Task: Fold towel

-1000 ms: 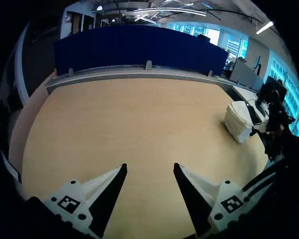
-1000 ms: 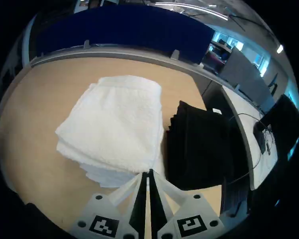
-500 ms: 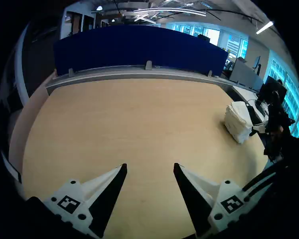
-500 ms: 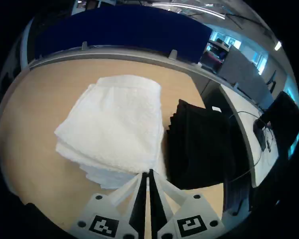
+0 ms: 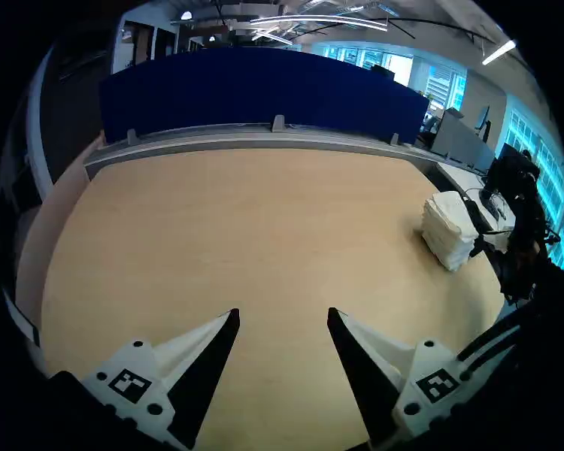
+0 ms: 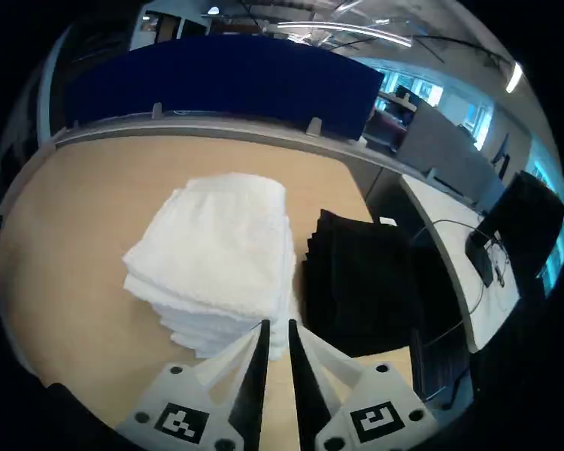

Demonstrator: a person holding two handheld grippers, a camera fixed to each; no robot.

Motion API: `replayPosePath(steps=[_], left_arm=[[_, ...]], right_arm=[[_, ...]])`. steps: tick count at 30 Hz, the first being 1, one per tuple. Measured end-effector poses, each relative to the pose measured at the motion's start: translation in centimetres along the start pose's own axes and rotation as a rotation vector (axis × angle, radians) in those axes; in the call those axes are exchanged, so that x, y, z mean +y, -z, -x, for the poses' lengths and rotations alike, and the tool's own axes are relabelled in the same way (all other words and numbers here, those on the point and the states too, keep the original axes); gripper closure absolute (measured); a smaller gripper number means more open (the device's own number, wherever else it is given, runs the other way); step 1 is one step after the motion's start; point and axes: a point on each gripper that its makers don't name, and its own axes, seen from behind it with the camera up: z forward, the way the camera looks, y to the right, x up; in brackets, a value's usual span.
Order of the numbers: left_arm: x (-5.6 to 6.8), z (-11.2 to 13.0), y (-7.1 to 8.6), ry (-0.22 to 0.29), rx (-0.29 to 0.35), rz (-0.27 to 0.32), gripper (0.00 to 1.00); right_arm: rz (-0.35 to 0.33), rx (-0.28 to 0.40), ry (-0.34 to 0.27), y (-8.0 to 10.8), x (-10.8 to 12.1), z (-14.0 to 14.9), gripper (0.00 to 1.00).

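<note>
A stack of folded white towels [image 6: 214, 255] lies on the light wooden table [image 6: 79, 225], just ahead of my right gripper [image 6: 277, 327]. That gripper's fingers stand a narrow gap apart, with nothing between them, and their tips sit at the stack's near edge. In the left gripper view the same stack [image 5: 447, 229] is small, at the table's far right edge. My left gripper [image 5: 282, 316] is wide open above bare table [image 5: 244, 225], holding nothing.
A stack of black folded cloth [image 6: 357, 282] lies right of the white towels. A blue partition [image 5: 259, 86] with a grey rail runs along the table's far side. Desks, cables and a dark chair [image 6: 526, 225] stand beyond the right edge.
My right gripper has drawn back a little from the towel stack, and its fingers have parted from shut to a narrow gap. The left gripper has stayed where it was.
</note>
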Motion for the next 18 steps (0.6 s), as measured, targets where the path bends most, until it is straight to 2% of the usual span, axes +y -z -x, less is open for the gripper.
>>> replayPosePath(steps=[4,8,12,18], left_arm=[[0.2,0.0,0.0,-0.002,0.0,0.003,0.14],[0.2,0.1,0.1,-0.001,0.0,0.003,0.14],[0.1,0.1,0.3,0.005,0.003,-0.001,0.14],[-0.3,0.1,0.5,0.012,0.004,-0.011,0.14]], right_arm=[[0.003,0.025,-0.002,0.2,0.1,-1.1,0.37],[-0.002,0.043,0.004,0.1,-0.2,-2.2,0.31],[-0.005,0.059,0.016,-0.3,-0.5,-3.4,0.13],[-0.006,0.079,0.044,-1.6,-0.9,-5.6,0.05]])
